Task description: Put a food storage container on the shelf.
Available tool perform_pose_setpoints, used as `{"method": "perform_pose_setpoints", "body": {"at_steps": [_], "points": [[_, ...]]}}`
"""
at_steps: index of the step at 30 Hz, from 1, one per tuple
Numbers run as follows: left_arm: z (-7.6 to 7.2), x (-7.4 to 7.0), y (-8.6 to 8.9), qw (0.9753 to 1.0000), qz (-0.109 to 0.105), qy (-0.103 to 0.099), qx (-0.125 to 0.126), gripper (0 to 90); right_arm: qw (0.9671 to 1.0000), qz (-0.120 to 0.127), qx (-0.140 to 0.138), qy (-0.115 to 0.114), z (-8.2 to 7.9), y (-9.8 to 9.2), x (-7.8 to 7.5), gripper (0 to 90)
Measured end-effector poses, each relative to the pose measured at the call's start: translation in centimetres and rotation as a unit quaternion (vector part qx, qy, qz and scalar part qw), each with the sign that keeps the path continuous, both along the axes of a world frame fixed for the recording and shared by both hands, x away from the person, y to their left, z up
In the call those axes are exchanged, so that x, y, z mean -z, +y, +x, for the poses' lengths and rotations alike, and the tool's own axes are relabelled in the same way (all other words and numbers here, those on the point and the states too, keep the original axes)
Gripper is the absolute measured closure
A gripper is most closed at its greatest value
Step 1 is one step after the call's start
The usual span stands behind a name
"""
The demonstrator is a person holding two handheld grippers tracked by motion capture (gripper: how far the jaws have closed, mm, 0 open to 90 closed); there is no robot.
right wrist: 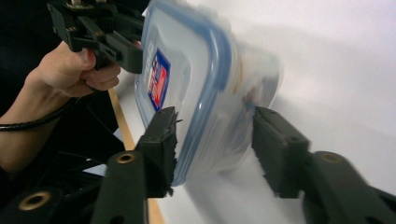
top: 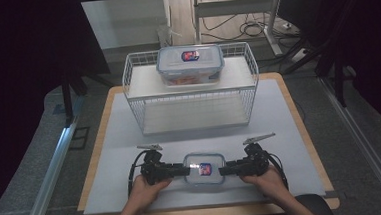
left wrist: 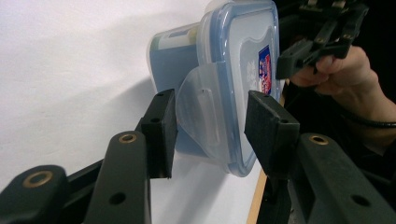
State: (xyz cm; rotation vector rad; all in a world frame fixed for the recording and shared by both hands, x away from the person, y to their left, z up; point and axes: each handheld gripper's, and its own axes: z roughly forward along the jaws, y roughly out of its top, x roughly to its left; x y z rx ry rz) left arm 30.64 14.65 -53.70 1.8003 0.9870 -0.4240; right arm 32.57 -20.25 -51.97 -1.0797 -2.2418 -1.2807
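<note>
A small clear food box with a blue-rimmed lid and a red-and-blue sticker (top: pixel 204 168) rests on the white mat near the front edge, between both grippers. My left gripper (top: pixel 186 171) reaches its left end. In the left gripper view the jaws stand open (left wrist: pixel 212 135) on either side of the box's flipped-out side latch (left wrist: pixel 201 112), with gaps on both sides. My right gripper (top: pixel 224 170) reaches the right end. Its jaws (right wrist: pixel 215 144) straddle that end, open; one pad (right wrist: pixel 161 140) is at the lid rim and the other stands off the wall.
A white wire basket (top: pixel 137 85) stands at the back of the mat, with a larger lidded box (top: pixel 190 63) on its upper shelf. The wooden table edge (top: pixel 96 158) borders the mat. Cables and a desk frame lie beyond.
</note>
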Motion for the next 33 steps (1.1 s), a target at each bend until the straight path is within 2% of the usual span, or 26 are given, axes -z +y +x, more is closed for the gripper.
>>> {"method": "perform_pose_setpoints", "body": {"at_steps": [2, 6, 14, 16, 18, 23, 26, 30, 33], "points": [[-0.1, 0.1, 0.0, 1.0, -0.006, 0.003, -0.003, 55.5, 0.9999, 0.01, 0.007, 0.012, 0.0, -0.3, -0.1, 55.9], [-0.2, -0.1, 0.0, 1.0, -0.001, 0.006, -0.007, 55.9, 0.9996, 0.012, 0.014, 0.021, -0.1, -0.3, -0.1, 56.8], [-0.3, -0.3, -0.3, 0.9998, -0.002, 0.005, -0.017, 57.0, 0.9994, 0.015, 0.025, 0.018, 0.1, -0.4, -0.3, 57.8], [-0.2, -0.6, -0.3, 0.9998, -0.006, -0.002, -0.019, 57.2, 0.9992, 0.019, 0.029, 0.02, 0.1, -0.6, -0.4, 58.1], [-0.2, -1.2, -0.4, 0.9997, -0.007, -0.009, -0.023, 57.4, 0.9989, 0.027, 0.033, 0.018, 0.3, -0.7, -0.8, 58.2], [0.1, -2.7, -0.1, 0.9992, -0.008, -0.028, -0.026, 57.4, 0.9991, 0.031, 0.03, -0.003, 0.6, -0.5, -2.2, 58.2], [0.4, -4.1, 0.3, 0.9985, -0.01, -0.043, -0.032, 57.3, 0.9991, 0.032, 0.026, -0.013, 1.0, -0.2, -3.3, 58.3], [0.9, -6.4, 0.8, 0.997, -0.015, -0.064, -0.04, 57.3, 0.9985, 0.032, 0.02, -0.04, 1.7, 0.3, -5.6, 58.3], [1.4, -8.4, 1.1, 0.9953, -0.017, -0.084, -0.047, 57.3, 0.9975, 0.033, 0.015, -0.061, 2.4, 0.7, -7.9, 58.3]]}}
